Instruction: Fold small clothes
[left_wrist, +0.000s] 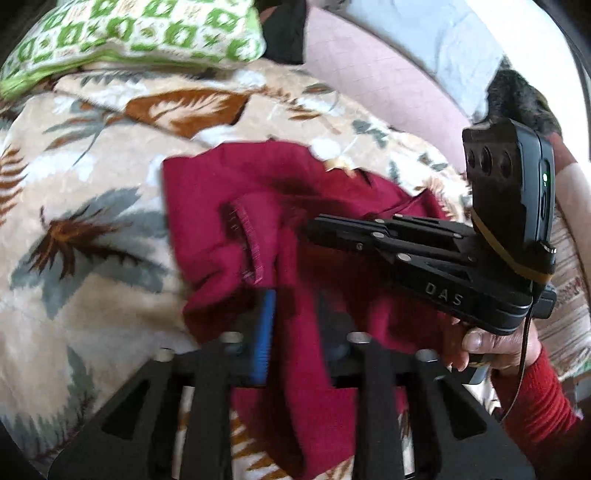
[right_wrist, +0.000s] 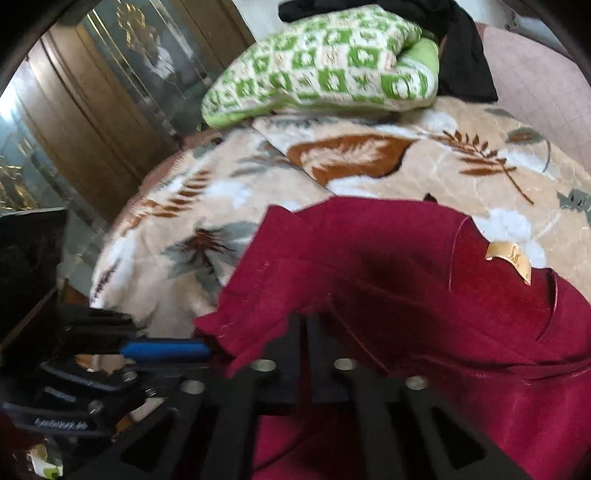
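A dark red garment (left_wrist: 221, 192) lies crumpled on a leaf-patterned blanket (left_wrist: 92, 166), and a tan label (right_wrist: 509, 258) shows near its neckline. At the bottom of the left wrist view, my left gripper (left_wrist: 295, 306) stands open; a strip of the red cloth runs between its blue pad (left_wrist: 264, 332) and the other finger. From the right, my right gripper (left_wrist: 314, 230) reaches over the garment (right_wrist: 406, 258), held by a hand (left_wrist: 491, 339) in a red sleeve. In the right wrist view, the right gripper (right_wrist: 304, 321) is shut, its tips buried in a fold of the red cloth. The left gripper (right_wrist: 162, 334) shows at lower left.
A green-and-white pillow (right_wrist: 317, 70) rests at the far end of the blanket (right_wrist: 369, 166), with black cloth (right_wrist: 465, 66) beside it. Pink bedding (left_wrist: 369, 74) lies to the right. A wooden cabinet with glass doors (right_wrist: 92, 103) stands left of the bed. A black device (left_wrist: 517, 177) rides on the right gripper.
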